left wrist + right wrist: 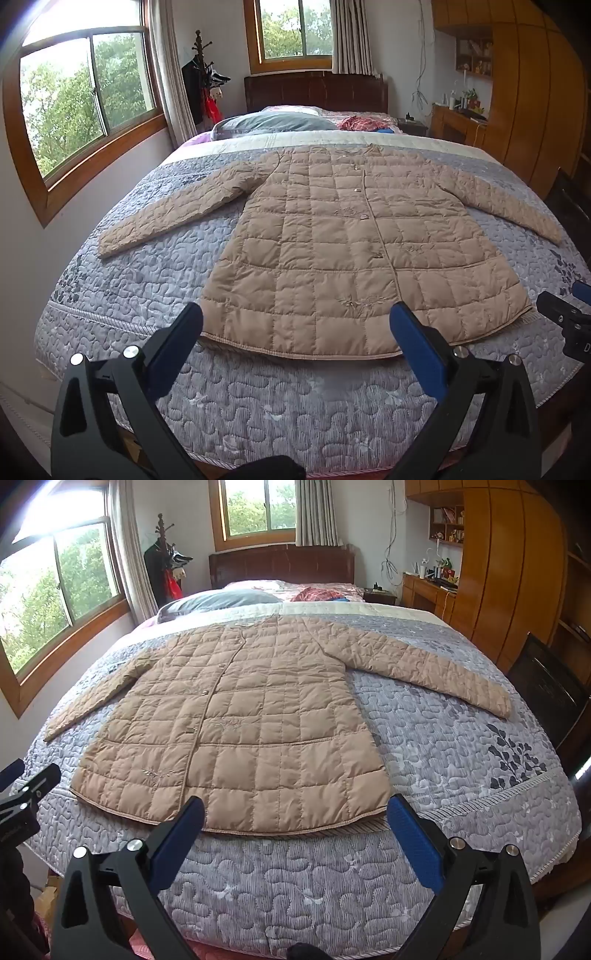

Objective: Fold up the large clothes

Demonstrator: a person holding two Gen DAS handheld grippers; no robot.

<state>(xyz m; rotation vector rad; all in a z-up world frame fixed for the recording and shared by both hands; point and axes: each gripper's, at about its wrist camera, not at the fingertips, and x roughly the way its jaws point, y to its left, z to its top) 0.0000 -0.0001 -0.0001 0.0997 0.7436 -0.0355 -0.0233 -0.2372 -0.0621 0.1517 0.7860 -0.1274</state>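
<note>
A tan quilted coat [332, 240] lies flat, front up, on the grey quilted bedspread [258, 406], both sleeves spread out to the sides and the hem toward me. It also shows in the right wrist view [240, 731]. My left gripper [295, 321] is open and empty, held above the foot of the bed just short of the hem. My right gripper [295, 808] is open and empty too, also just short of the hem. Each gripper shows at the edge of the other's view: the right one [569, 317], the left one [22, 794].
Pillows [273, 122] and a red cloth [362, 123] lie at the head of the bed by the dark headboard [314, 92]. A coat stand [203, 81] and windows are on the left. A wooden wardrobe [509, 572] and a dark chair [546, 694] stand on the right.
</note>
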